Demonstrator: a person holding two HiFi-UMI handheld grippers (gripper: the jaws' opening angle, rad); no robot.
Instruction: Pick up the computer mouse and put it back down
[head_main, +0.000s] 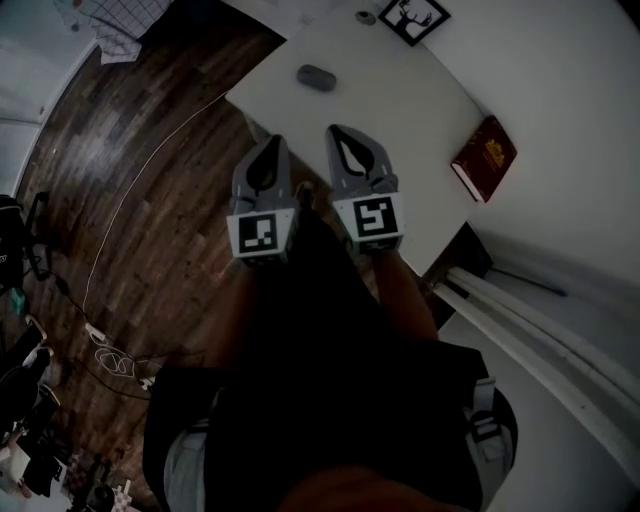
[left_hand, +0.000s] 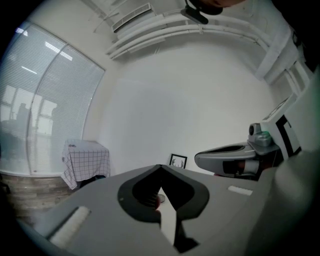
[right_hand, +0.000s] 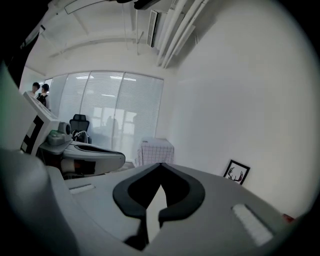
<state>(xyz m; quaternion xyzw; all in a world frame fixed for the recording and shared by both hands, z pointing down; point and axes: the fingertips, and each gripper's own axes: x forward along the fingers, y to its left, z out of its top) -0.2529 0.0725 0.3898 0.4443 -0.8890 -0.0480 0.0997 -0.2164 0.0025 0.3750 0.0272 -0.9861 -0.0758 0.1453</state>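
Note:
The grey computer mouse (head_main: 317, 77) lies on the white table (head_main: 400, 110), near its far left edge. My left gripper (head_main: 274, 142) and right gripper (head_main: 338, 131) are side by side at the table's near edge, both pointing toward the mouse and well short of it. The left gripper (left_hand: 160, 167) has its jaws closed tip to tip with nothing between them. So does the right gripper (right_hand: 161, 165). Neither gripper view shows the mouse; the jaws hide it.
A red book (head_main: 485, 157) lies at the table's right edge. A framed deer picture (head_main: 413, 18) leans on the wall, with a small round object (head_main: 366, 17) beside it. A checkered cloth (head_main: 115, 25) and cables (head_main: 110, 355) are over the wooden floor. Two people (right_hand: 40, 90) stand far off.

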